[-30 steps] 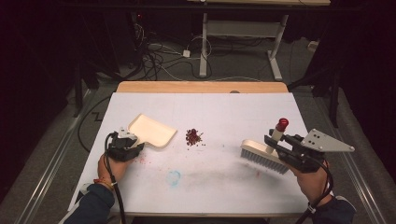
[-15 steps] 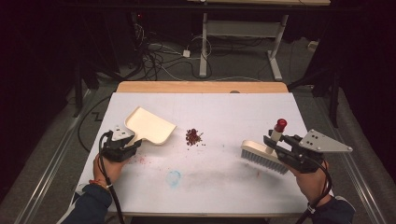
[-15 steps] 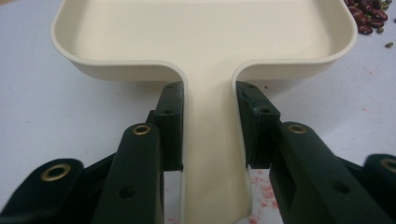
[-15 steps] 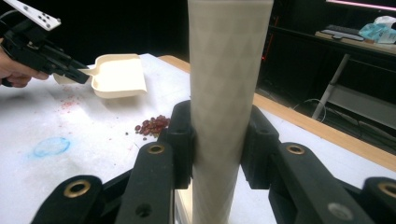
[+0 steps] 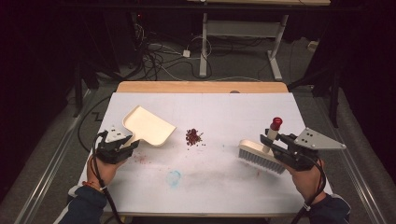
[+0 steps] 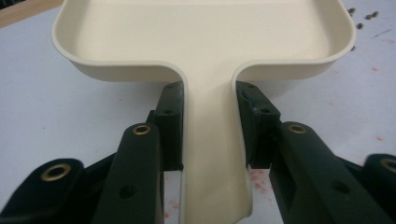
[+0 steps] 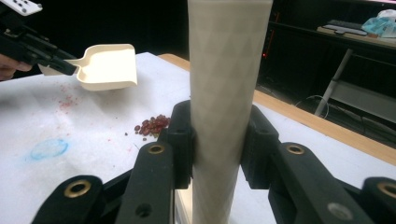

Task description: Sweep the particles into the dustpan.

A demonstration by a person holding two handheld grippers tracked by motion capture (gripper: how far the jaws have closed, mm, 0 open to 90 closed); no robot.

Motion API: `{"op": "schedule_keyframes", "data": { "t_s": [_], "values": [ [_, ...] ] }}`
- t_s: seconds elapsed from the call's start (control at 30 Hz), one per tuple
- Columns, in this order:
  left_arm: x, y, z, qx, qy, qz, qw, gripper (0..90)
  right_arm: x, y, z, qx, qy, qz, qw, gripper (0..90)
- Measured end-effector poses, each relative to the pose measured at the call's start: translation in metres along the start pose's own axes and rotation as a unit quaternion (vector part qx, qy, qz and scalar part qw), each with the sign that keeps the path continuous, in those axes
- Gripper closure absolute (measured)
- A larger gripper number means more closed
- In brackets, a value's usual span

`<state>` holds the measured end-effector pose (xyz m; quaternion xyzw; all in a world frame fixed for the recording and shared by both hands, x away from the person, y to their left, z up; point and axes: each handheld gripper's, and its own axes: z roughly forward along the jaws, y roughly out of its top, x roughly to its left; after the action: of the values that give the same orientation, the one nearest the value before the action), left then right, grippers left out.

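High view: the left tool (image 5: pixel 122 145) is clamped on the handle of a cream dustpan (image 5: pixel 148 126), which hangs tilted just above the white table (image 5: pixel 224 177), left of a small pile of dark red crumbs (image 5: pixel 193 136); the right tool (image 5: pixel 279 150) is closed on the handle of a brush (image 5: pixel 259 155) whose bristles rest on the table, well apart from the pile on its right; by my reading both implements are in hand and sweeping has not begun; next the dustpan's open lip should come down flat beside the crumbs, and the brush should draw them toward it.

Left gripper view: the jaws press both sides of the dustpan's (image 6: pixel 210 42) flat handle; the tray is smooth, shallow, with a raised rim, and nothing in it; faint red stains mark the table (image 6: pixel 70 121).

Right gripper view: the jaws squeeze the brush's (image 7: pixel 226 93) pale upright handle; beyond it lie the crumbs (image 7: pixel 152 125), a blue smudge (image 7: pixel 48 148), and the dustpan (image 7: pixel 108 66) held off the table by the left tool (image 7: pixel 63 66).
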<state>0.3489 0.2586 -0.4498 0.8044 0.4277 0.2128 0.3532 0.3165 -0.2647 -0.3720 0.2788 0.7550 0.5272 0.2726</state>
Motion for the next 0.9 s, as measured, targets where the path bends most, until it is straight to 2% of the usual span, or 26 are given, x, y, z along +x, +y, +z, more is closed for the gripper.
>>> {"op": "schedule_keyframes", "data": {
  "t_s": [0.27, 0.37, 0.5, 0.57, 0.63, 0.77, 0.83, 0.87, 0.9],
  "values": [
    [-0.012, 0.0, -0.007, 0.016, -0.019, 0.024, 0.9994, 63.5, -0.001, -0.002, 0.005, 0.002, -0.001, -0.001, 1.0, 69.7],
    [-0.018, 0.0, -0.009, 0.029, -0.026, 0.043, 0.9983, 63.5, -0.002, -0.003, 0.006, 0.003, -0.006, -0.003, 1.0, 69.7],
    [-0.025, -0.002, -0.013, 0.038, -0.04, 0.05, 0.9972, 63.5, -0.004, -0.004, 0.01, 0.002, -0.008, 0.006, 1.0, 69.7],
    [-0.028, -0.004, -0.015, 0.044, -0.048, 0.052, 0.9965, 63.5, -0.007, -0.003, 0.016, 0.0, -0.011, 0.002, 0.9999, 69.7],
    [-0.032, -0.008, -0.016, 0.055, -0.064, 0.05, 0.9951, 63.5, -0.009, -0.002, 0.021, -0.001, -0.015, 0.003, 0.9999, 69.7],
    [-0.035, -0.01, -0.014, 0.071, -0.071, 0.052, 0.9936, 63.5, -0.014, 0.0, 0.034, -0.002, -0.018, 0.003, 0.9998, 69.8],
    [-0.039, -0.01, -0.014, 0.08, -0.081, 0.055, 0.992, 63.5, -0.014, 0.004, 0.047, -0.021, -0.029, -0.001, 0.9994, 69.8],
    [-0.039, -0.01, -0.014, 0.08, -0.081, 0.055, 0.992, 63.5, -0.013, 0.006, 0.052, -0.026, -0.032, -0.003, 0.9991, 69.8],
    [-0.043, -0.011, -0.013, 0.09, -0.086, 0.061, 0.9903, 63.5, -0.013, 0.008, 0.057, -0.028, -0.031, -0.005, 0.9991, 69.8]
  ]
}}
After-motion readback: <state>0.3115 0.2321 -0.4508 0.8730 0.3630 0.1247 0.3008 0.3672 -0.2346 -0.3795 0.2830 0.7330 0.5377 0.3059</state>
